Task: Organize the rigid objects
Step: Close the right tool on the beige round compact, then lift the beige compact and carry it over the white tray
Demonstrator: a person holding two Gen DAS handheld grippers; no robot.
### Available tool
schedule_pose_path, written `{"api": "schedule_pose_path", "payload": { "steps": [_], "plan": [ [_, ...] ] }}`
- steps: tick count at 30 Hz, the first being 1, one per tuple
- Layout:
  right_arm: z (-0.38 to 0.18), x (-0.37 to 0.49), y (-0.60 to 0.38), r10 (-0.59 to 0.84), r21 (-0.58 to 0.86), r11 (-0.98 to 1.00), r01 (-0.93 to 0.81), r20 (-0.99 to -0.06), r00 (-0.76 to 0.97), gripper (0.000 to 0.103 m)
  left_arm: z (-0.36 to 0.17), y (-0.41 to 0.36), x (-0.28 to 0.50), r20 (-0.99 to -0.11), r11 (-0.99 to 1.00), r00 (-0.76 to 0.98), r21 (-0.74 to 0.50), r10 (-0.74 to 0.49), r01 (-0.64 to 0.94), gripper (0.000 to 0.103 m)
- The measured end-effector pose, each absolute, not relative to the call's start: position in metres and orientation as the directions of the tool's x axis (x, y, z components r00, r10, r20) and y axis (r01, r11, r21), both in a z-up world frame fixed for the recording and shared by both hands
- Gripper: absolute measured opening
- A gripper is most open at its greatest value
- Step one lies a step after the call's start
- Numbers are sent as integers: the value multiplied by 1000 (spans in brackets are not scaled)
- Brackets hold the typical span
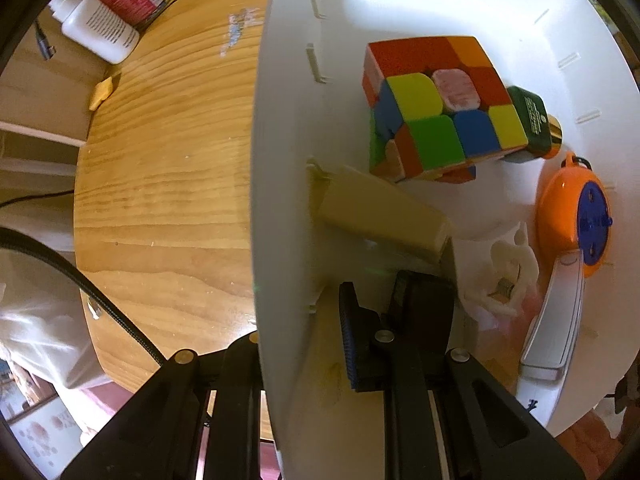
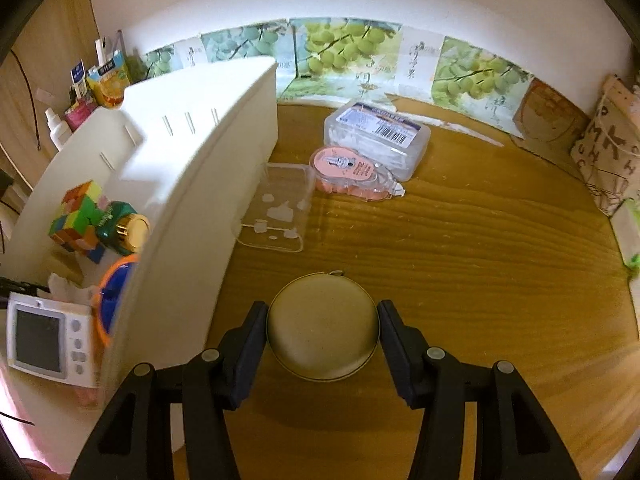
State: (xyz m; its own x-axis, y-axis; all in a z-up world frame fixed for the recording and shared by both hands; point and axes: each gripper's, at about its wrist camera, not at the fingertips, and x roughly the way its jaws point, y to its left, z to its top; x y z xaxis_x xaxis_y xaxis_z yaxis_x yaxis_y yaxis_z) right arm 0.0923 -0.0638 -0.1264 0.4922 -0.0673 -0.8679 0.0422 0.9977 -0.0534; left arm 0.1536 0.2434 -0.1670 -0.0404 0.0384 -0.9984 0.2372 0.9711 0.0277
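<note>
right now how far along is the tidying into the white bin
Done: the multicoloured puzzle cube, green gold-capped bottle, orange round reel and white digital timer sit in the white plastic bin. In hand: the right gripper holds a round tan case. Left: clear phone case, pink correction tape, clear lidded box.

Cube (image 1: pixel 436 108) in bin (image 1: pixel 288 200), on table (image 1: pixel 160 180)

You see the round tan case (image 2: pixel 322 330) clamped between the right gripper's (image 2: pixel 322 332) pads above the wooden table; cube (image 1: pixel 436 108) and green bottle (image 1: pixel 534 122) lie inside the white bin (image 1: pixel 288 200)
</note>
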Motion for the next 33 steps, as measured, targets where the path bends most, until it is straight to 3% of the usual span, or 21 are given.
{"api": "schedule_pose_path", "payload": {
  "steps": [15,33],
  "plan": [
    [-83,70,-34,-147,-85,987,138,-823,549,55,-173,242,152,-999,946,-44,-26,-13,322,18],
    [-61,61,41,-110,-133,991,3,-812,574,55,-171,252,146,-998,936,-25,-56,-50,348,18]
  ]
}}
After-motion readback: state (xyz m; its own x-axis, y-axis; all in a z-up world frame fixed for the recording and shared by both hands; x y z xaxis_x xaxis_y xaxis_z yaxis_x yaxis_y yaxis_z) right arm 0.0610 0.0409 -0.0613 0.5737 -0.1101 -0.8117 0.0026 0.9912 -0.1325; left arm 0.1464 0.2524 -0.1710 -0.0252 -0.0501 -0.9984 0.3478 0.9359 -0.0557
